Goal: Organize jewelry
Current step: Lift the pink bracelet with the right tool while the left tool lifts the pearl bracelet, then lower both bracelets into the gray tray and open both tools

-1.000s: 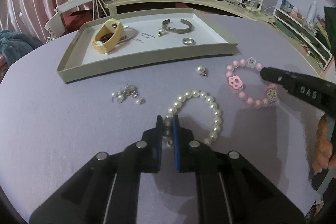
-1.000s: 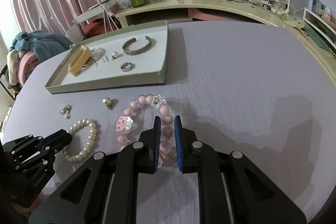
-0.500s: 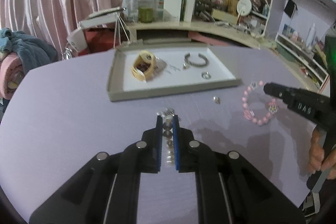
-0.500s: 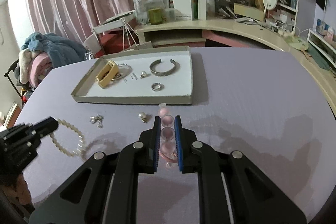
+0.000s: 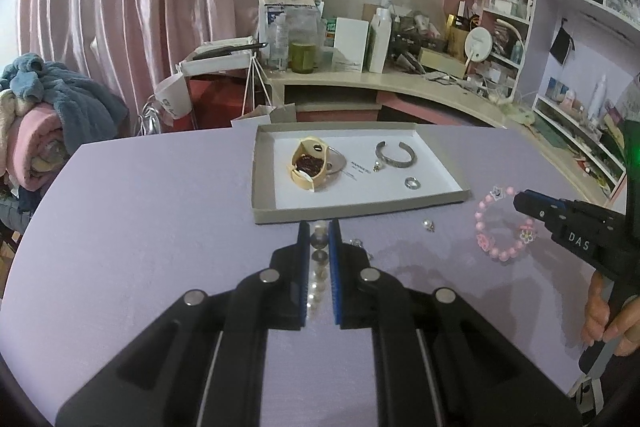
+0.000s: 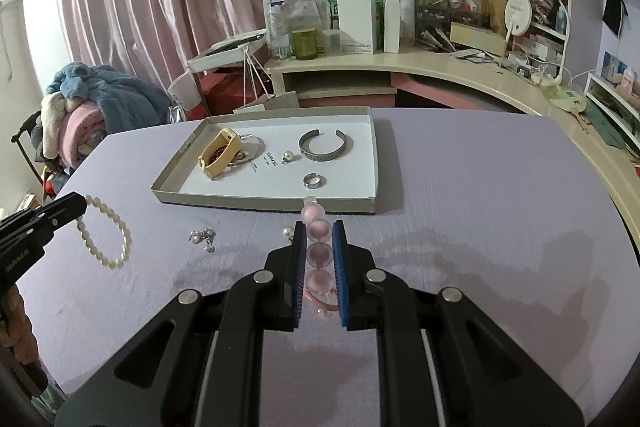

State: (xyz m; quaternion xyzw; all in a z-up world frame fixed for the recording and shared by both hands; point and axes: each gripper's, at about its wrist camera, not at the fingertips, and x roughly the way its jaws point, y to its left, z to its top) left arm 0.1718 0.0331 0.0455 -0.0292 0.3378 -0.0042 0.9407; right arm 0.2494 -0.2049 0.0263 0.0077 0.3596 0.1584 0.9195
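My left gripper (image 5: 319, 227) is shut on the white pearl bracelet (image 5: 316, 291) and holds it above the purple table; the bracelet hangs from it in the right wrist view (image 6: 105, 235). My right gripper (image 6: 319, 227) is shut on the pink bead bracelet (image 6: 318, 253), which shows whole in the left wrist view (image 5: 504, 225). The grey tray (image 5: 352, 213) lies ahead, holding a yellow watch band (image 5: 308, 167), a silver cuff (image 5: 396, 155), a ring (image 5: 412, 182) and a pearl earring (image 5: 377, 167).
A pearl earring (image 6: 289, 231) and a small pearl cluster (image 6: 203, 237) lie on the table before the tray (image 6: 264, 201). A cluttered desk (image 6: 400, 63) and shelves stand behind. A pile of blankets (image 6: 80, 107) sits at the left.
Both grippers have lifted their bracelets off the table and risen, drawing back from the tray. The pearl and pink bracelets now hang in the air.
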